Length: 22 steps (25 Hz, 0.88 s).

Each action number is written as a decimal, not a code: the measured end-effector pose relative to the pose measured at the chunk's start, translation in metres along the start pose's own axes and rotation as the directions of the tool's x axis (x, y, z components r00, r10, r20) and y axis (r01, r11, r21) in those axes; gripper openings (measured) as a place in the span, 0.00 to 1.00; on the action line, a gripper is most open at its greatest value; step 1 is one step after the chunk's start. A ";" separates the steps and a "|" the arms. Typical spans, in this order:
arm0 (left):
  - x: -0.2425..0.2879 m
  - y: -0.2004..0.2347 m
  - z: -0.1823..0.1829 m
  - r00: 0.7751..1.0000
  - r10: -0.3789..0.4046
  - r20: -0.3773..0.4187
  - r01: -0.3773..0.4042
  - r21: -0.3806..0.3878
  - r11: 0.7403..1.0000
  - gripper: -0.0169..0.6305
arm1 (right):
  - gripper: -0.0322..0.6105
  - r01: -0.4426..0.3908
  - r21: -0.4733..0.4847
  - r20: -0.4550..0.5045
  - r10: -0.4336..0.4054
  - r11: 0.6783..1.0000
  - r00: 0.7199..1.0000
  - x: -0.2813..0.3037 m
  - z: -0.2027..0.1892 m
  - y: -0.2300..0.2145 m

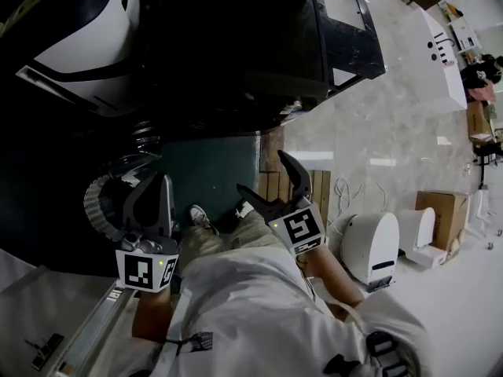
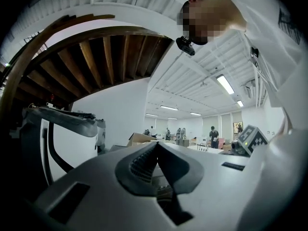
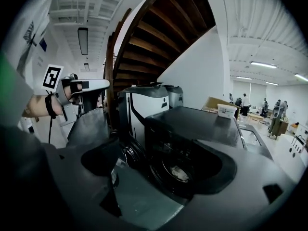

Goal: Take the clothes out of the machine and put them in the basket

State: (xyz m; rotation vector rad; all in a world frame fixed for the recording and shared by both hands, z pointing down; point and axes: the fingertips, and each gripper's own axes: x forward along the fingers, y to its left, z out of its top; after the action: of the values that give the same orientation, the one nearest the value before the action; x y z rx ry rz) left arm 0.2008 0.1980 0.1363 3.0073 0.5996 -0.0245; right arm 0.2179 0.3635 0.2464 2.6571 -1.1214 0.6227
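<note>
A pale bundle inside the machine is too dim to identify.

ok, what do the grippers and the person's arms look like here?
The left gripper and the right gripper have dark grey, pointed jaws on a grey body. Each carries a white cube with black square markers and a small green light. The person wears a white short-sleeved top; a dark strap circles the left wrist.

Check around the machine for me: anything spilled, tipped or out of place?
Nothing looks wrong. The machine stands level, with a pale cloth lying inside its round opening. The only untidy thing is a loose tangle of white cables on the floor off to the right.
</note>
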 end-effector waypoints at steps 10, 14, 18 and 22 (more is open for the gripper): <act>0.024 0.028 -0.135 0.998 0.056 -0.009 -0.056 -0.004 0.998 0.05 | 0.76 -0.130 -0.067 -0.091 0.124 0.989 0.988 0.124 -0.111 -0.016; 0.032 0.056 -0.216 0.999 0.038 0.018 -0.039 0.015 0.999 0.05 | 0.76 -0.115 -0.121 -0.120 0.101 0.986 0.988 0.189 -0.179 -0.019; 0.041 0.075 -0.297 0.998 0.038 0.049 -0.038 -0.004 0.999 0.05 | 0.76 -0.110 -0.186 -0.149 0.082 0.976 0.985 0.247 -0.238 -0.023; 0.048 0.086 -0.358 0.996 0.015 0.084 -0.009 -0.077 0.997 0.05 | 0.76 -0.105 -0.252 -0.147 0.069 0.962 0.987 0.295 -0.278 -0.035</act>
State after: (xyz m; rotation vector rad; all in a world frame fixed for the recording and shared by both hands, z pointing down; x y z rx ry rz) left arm 0.2786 0.1646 0.4977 2.9187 0.5608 -0.1247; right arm 0.3431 0.2913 0.6271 2.3198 -1.1954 0.6158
